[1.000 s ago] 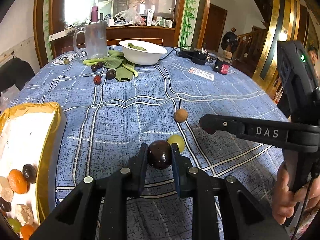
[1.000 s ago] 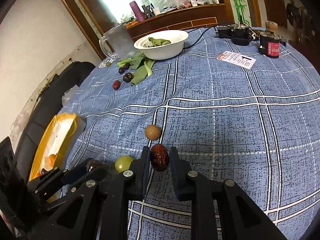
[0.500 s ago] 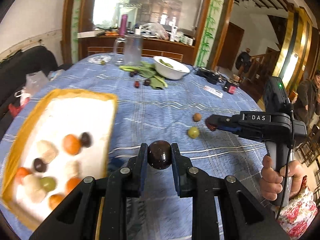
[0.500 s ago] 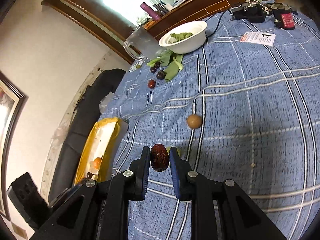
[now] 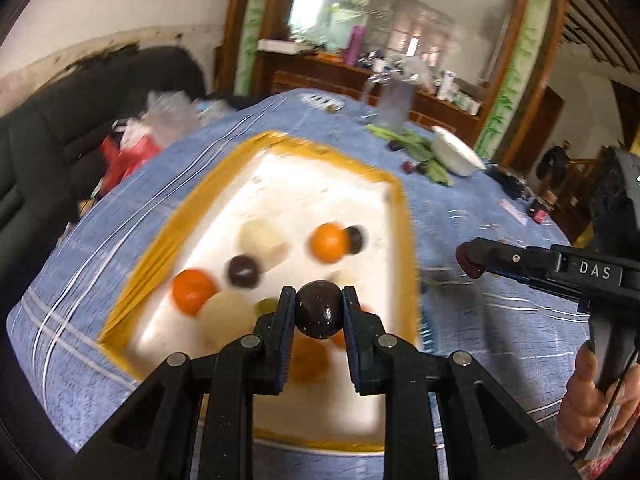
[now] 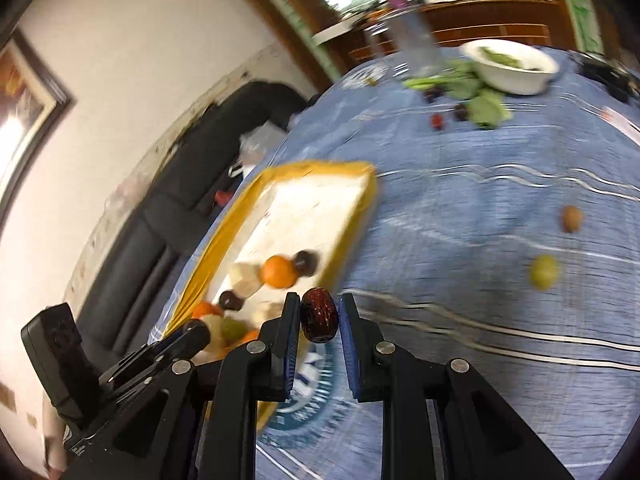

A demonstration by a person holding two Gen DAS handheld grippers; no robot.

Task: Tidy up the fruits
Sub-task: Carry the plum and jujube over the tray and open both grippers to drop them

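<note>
Counting two oranges, three dark fruits in tray

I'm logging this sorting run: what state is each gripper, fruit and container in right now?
left gripper: shut on dark round fruit, above the tray.
right gripper: shut on red date, beside the tray.
yellow-rimmed tray: open, partly filled with fruit.
green fruit: loose on the tablecloth.
brown fruit: loose on the tablecloth.
white bowl: upright, holding greens.
</note>
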